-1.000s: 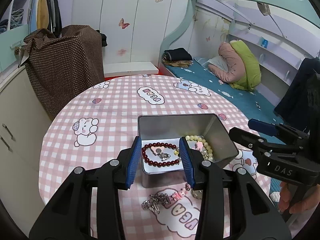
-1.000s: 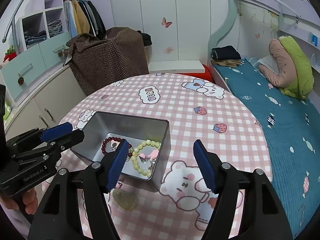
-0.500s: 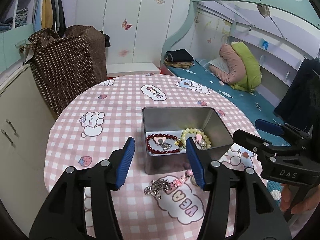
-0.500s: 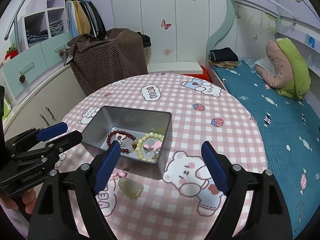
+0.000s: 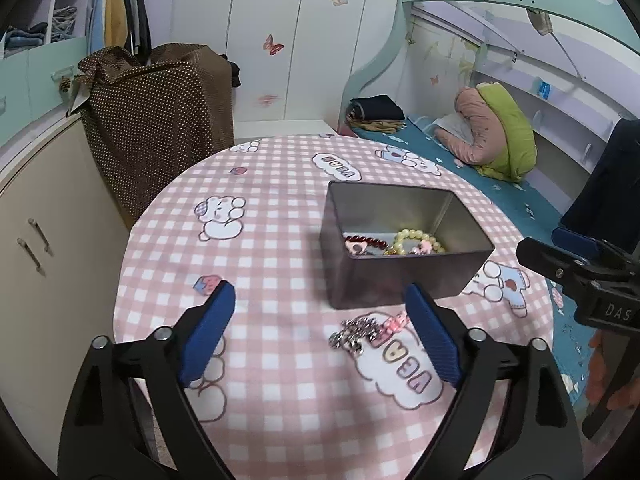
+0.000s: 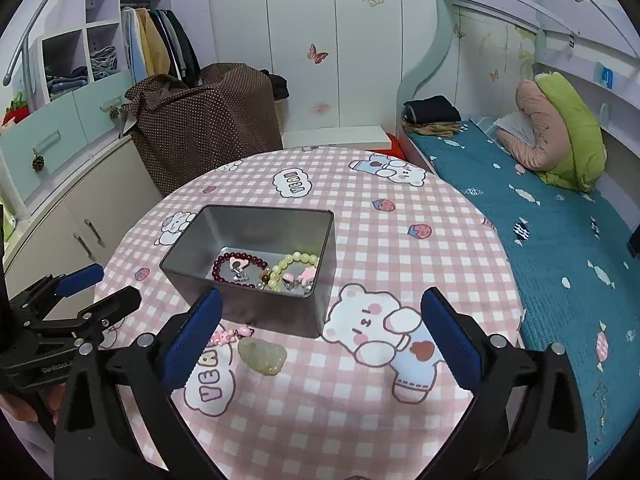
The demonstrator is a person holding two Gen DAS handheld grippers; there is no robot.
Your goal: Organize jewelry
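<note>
- Two bracelets sit in the tin [image 6: 256, 256]: dark red beads [image 6: 240, 266] and pale yellow beads [image 6: 294, 270].
- Left gripper [image 5: 320, 328] and right gripper [image 6: 320, 332] have both just spread wide, empty, and sit farther back from the tin than a second ago.
- Silver charm chain [image 5: 358, 330] and pale green pendant [image 6: 262, 354] wait in front of the tin; likely next.

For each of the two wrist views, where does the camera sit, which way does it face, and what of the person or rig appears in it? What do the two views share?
Left wrist: on the left hand-held gripper, jaws open, looking down over the table at the metal tin and keychain; the right hand-held gripper enters from the right.
Right wrist: on the right hand-held gripper, jaws open, facing the tin from its other side, the pale green pendant near; the left hand-held gripper enters from the left.
Shared: tin, red bracelet, yellow bracelet, bed.
</note>
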